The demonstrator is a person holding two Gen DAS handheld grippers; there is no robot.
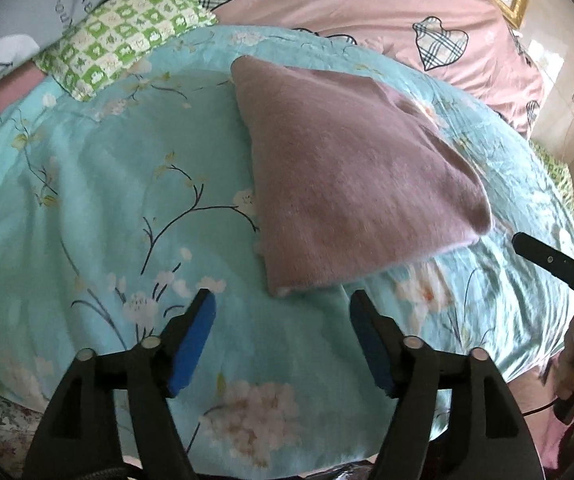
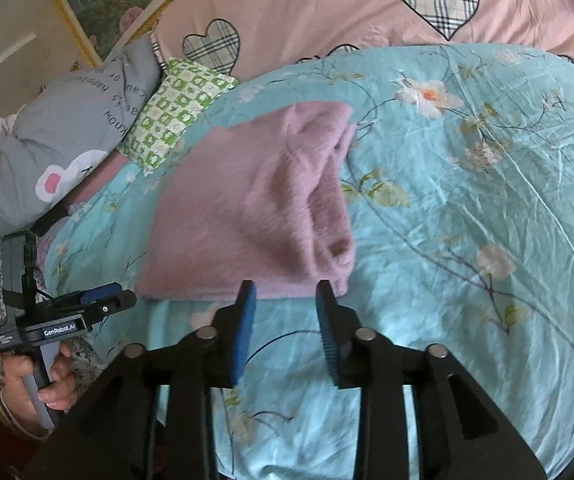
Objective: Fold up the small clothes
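Blue-padded jaws of the left gripper (image 1: 283, 300) stand wide apart in the foreground of its own view, with nothing between them; only bare quilt shows in the gap. Jaws of the right gripper (image 2: 285, 292) are parted less far and are likewise empty, their tips just short of the garment's near edge and not touching it. The garment (image 1: 351, 176), a fuzzy mauve knit, lies folded into a compact stack on the floral turquoise quilt (image 1: 87, 184), near its middle and free of both tools. In my judgement the open, clear jaws indicate the piece is released and left to rest, the fold being complete or nearly so. Its long axis runs from the near edge away toward the pillows; in the left view it tapers to a narrower far end, with the broad end toward the grippers. In the right view, layered folds and a rolled opening show along its right side, suggesting the folded edges are stacked there. A green checked cushion (image 2: 175, 108) and a grey pillow (image 2: 59, 136) lie well beyond, left of the garment. A pink cover (image 2: 327, 8) with plaid hearts lies behind the quilt. The person's hand (image 2: 39, 380) grips the left tool's handle.
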